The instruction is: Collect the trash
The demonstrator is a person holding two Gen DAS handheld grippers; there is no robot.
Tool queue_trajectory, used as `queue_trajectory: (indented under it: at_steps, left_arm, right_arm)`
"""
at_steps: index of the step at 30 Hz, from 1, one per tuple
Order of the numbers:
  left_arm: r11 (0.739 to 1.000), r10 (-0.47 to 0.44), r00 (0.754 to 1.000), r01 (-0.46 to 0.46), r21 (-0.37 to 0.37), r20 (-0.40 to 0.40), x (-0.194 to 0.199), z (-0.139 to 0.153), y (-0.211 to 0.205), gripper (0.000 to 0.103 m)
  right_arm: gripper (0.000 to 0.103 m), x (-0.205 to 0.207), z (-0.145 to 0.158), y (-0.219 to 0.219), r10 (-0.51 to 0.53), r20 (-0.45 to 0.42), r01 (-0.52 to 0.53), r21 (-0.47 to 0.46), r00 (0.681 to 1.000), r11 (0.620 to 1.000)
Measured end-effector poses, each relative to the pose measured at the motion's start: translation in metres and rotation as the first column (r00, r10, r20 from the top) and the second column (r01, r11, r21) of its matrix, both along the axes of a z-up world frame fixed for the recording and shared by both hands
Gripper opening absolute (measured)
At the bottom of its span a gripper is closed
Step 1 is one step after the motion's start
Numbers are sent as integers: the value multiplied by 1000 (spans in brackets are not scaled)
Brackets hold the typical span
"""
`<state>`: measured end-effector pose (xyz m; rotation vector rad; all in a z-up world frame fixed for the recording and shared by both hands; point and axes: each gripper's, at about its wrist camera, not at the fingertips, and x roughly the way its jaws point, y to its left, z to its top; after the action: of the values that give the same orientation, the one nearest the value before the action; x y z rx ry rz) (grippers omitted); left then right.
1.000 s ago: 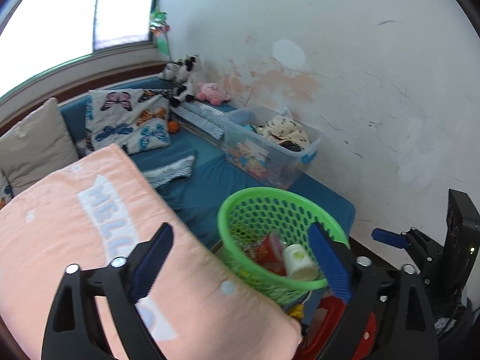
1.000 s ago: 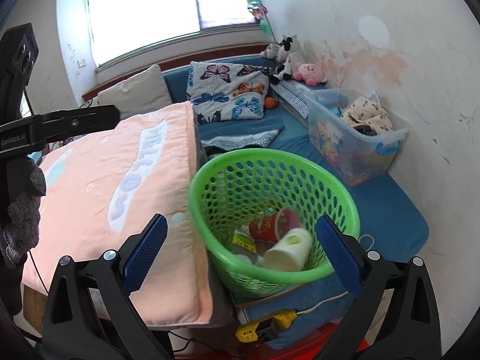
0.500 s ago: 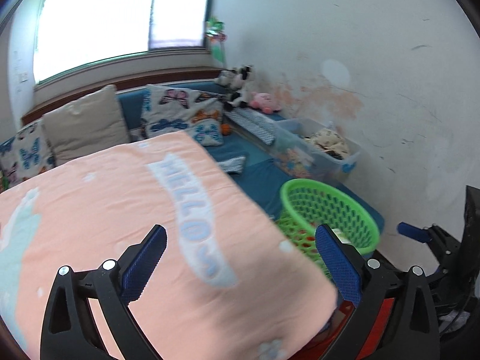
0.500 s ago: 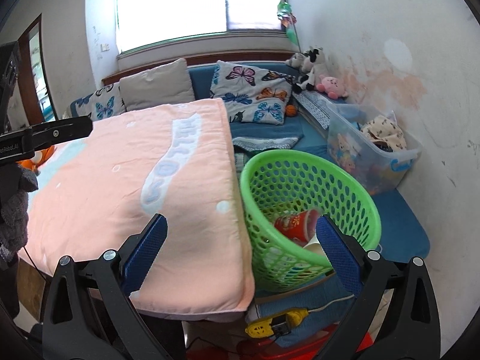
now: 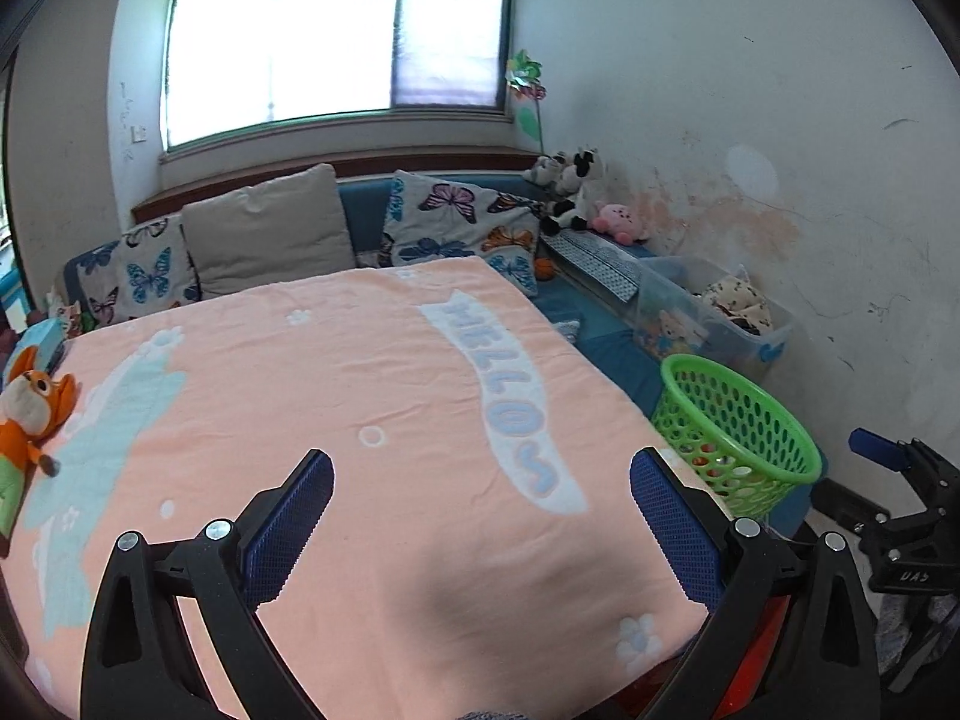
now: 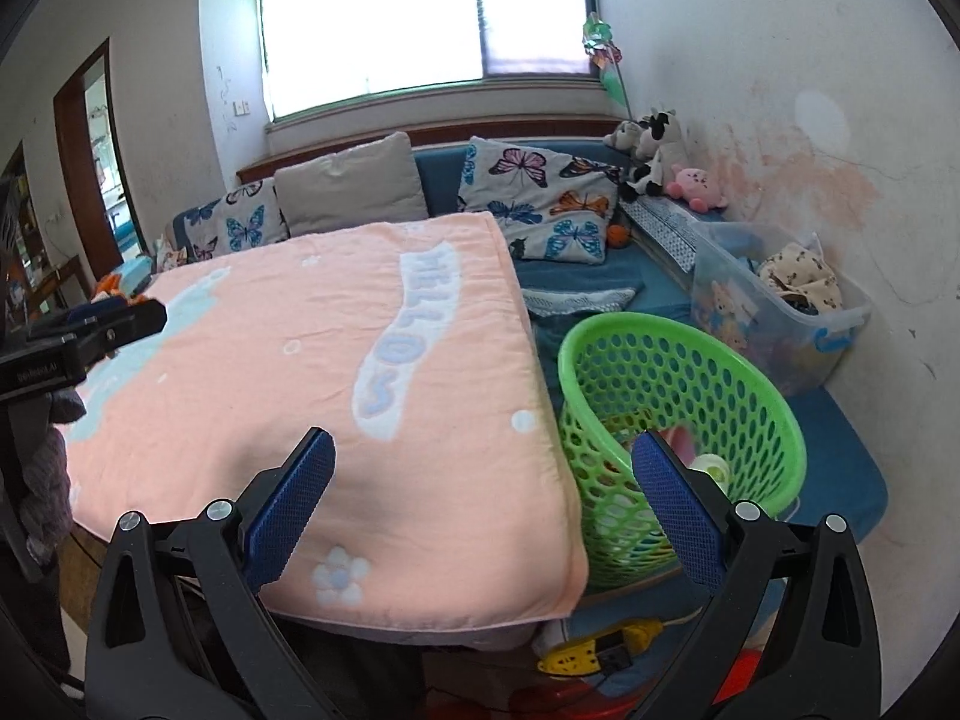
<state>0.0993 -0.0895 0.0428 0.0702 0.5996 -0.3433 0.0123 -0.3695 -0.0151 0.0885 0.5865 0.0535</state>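
Standing on the blue bench just beside the pink blanket's edge, the green basket (image 6: 678,420) already holds a white cup (image 6: 711,468) and some red trash. The pink blanket (image 5: 360,420) shows no loose trash on it. Both tongs are wide open and hold nothing: the left gripper (image 5: 480,528) and the right gripper (image 6: 480,510) hover above the blanket. I judge the collecting is near its end; next comes searching for remaining trash.

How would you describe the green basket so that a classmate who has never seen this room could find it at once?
Start at the table under the pink HELLO blanket. Just off its right edge, on the blue bench, stands the green basket. Unlike the clear plastic storage box behind it, it is round, bright green and perforated all over, with trash inside.
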Motion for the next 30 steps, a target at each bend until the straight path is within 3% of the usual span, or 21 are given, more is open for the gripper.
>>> queue_trajectory:
  at_steps: [18,30]
  left_arm:
    - [991,132,991,-132,-1,18,-27,-16,31,96]
    - [991,137,990,-136,-11,36,-36,-14,35,96]
  right_arm:
    - [99,-14,2,8,-8,35,6,68,999,998]
    - [99,-19,3,13,7,43,-11,86,999,996]
